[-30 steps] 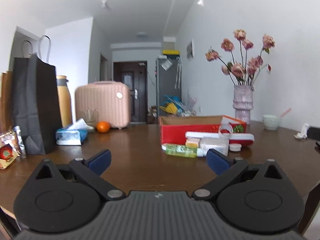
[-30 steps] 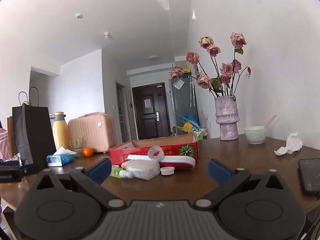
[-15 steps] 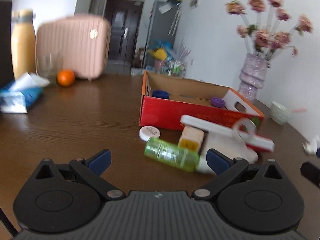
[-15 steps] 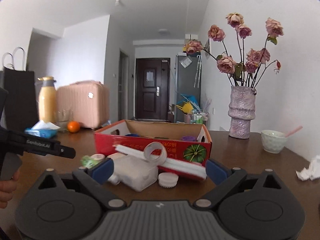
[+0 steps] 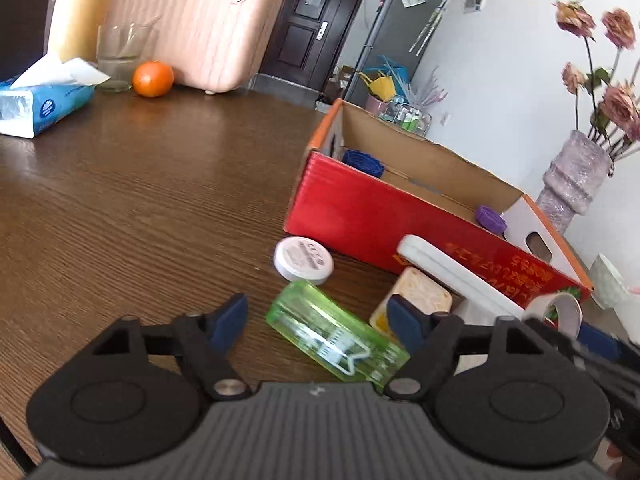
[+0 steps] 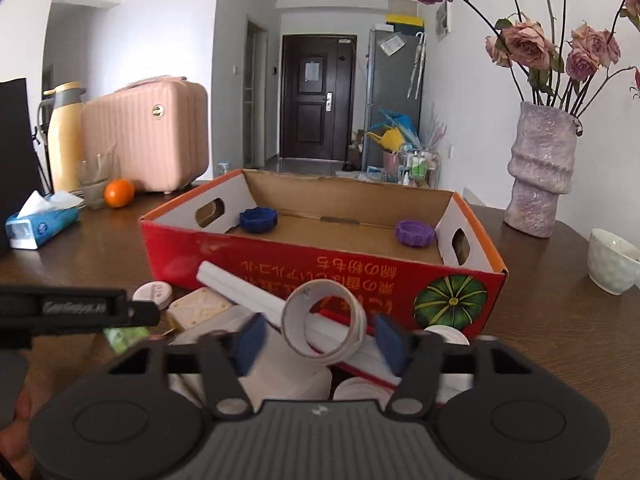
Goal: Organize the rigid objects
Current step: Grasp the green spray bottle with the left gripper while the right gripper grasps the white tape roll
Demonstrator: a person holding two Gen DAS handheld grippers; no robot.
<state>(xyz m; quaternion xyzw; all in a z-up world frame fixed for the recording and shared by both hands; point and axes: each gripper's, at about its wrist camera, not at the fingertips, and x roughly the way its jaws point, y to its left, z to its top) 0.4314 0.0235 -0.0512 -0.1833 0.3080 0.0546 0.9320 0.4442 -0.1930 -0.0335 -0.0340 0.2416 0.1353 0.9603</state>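
The table (image 5: 132, 208) is dark wood with a visible grain and a soft sheen. The red box (image 6: 320, 272) is printed cardboard, raw brown inside. The green bottle (image 5: 336, 336) is clear glossy plastic. The vase (image 6: 540, 172) looks rough and glazed.

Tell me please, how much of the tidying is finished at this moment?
Done: a blue cap and a purple cap lie in the red box. In hand: the left claw, just closing, straddles the green bottle; the right claw, just closing, brackets the tape ring. Left: the white lid, beige block and long white piece outside.
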